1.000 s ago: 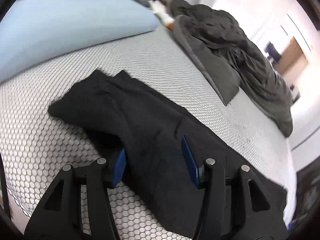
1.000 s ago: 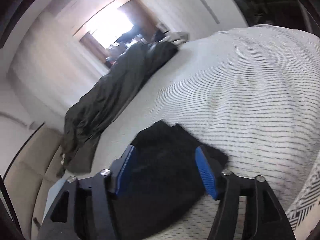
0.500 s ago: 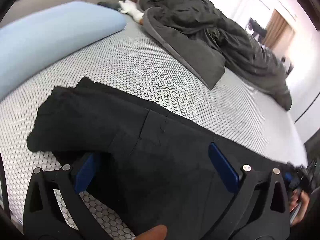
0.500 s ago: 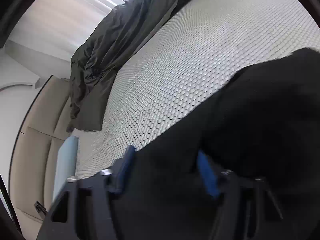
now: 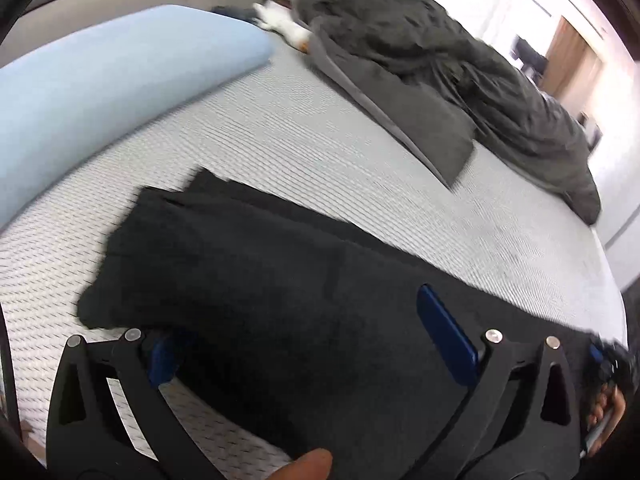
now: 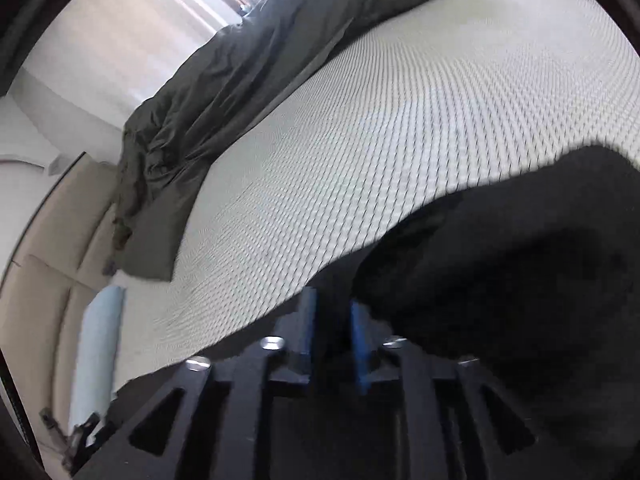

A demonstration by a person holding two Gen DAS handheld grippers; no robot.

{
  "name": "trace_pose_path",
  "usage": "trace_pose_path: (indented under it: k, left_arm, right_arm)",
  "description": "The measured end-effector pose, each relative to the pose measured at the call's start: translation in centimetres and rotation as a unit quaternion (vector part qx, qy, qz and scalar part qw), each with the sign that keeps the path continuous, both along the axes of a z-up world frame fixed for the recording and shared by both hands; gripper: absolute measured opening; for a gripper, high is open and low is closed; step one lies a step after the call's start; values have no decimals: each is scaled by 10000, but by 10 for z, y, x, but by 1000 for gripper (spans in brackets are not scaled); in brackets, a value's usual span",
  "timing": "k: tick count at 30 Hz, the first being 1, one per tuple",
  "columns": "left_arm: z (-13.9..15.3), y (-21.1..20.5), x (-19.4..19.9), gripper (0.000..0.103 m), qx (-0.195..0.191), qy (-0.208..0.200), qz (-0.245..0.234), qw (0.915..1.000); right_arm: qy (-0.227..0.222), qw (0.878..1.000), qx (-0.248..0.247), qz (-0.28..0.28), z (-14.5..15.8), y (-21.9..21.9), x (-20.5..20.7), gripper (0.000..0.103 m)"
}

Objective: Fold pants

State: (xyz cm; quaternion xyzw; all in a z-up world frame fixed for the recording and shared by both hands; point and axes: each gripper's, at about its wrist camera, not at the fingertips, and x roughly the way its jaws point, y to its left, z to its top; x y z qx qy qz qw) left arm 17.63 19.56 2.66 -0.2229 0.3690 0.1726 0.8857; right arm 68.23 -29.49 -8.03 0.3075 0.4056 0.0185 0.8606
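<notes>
Bed bears black pants; left tool now spread wide and released over them, right tool just closing on an edge for the next fold.

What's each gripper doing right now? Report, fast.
Left gripper: wide open over the black pants, gripping nothing.
Right gripper: jaws just closing, pinching pants fabric.

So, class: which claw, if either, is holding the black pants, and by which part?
The right claw, just closing, pinches the black pants at an edge fold; which part is unclear. The left claw gapes open, holding nothing.
</notes>
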Motion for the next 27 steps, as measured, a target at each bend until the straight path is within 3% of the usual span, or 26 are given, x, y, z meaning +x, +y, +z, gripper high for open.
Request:
trace_pose_path:
  k: [4, 7, 10, 11, 14, 19, 23, 27]
  left_arm:
    - [6, 54, -10, 102, -72, -7, 374, 9993]
    - [2, 82, -1, 102, 375, 400, 472, 9974]
    - [-5, 94, 10, 91, 756, 931, 424, 9919]
    - [-3, 99, 11, 86, 709, 949, 387, 9922]
    - [16, 111, 2, 85, 515, 512, 538, 9959]
    - [30, 119, 16, 85, 936, 570, 567, 9924]
    - [10, 115, 31, 85, 996, 1251, 316, 9866]
    - [-26, 125, 36, 85, 697, 1776, 196, 9814]
  right_arm:
    - [-64, 9999, 30, 84, 12, -2, -28, 46]
    - [-14, 9997, -50, 249, 21, 0, -53, 46]
    - [-42, 9992, -199, 346, 33, 2, -74, 47]
    - [-92, 9990, -222, 380, 38, 7, -74, 47]
    - [-222, 9978, -308, 536, 51, 10, -86, 48]
    - [-329, 9969, -348, 632, 63, 24, -86, 52]
    - [-308, 9955, -493, 749, 68, 33, -85, 52]
    - [-412, 9939, -577, 845, 75, 39, -90, 55]
